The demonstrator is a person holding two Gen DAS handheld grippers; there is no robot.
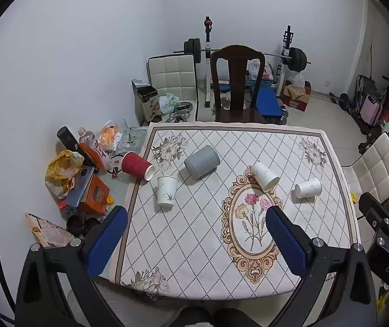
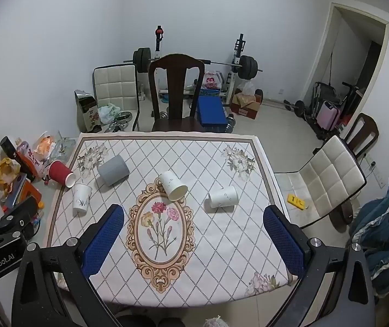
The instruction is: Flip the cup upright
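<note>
Several cups are on the patterned tablecloth. A red ribbed cup lies on its side at the left edge. A grey cup lies on its side. A white cup stands upright at the left. Two white cups lie on their sides: one near the middle, one to its right. My left gripper and right gripper are open and empty, held above the table's near side.
A dark wooden chair stands at the far side. Bottles, bags and boxes clutter the table's left strip. A white padded chair stands at the right. Weight bench and barbell stand behind.
</note>
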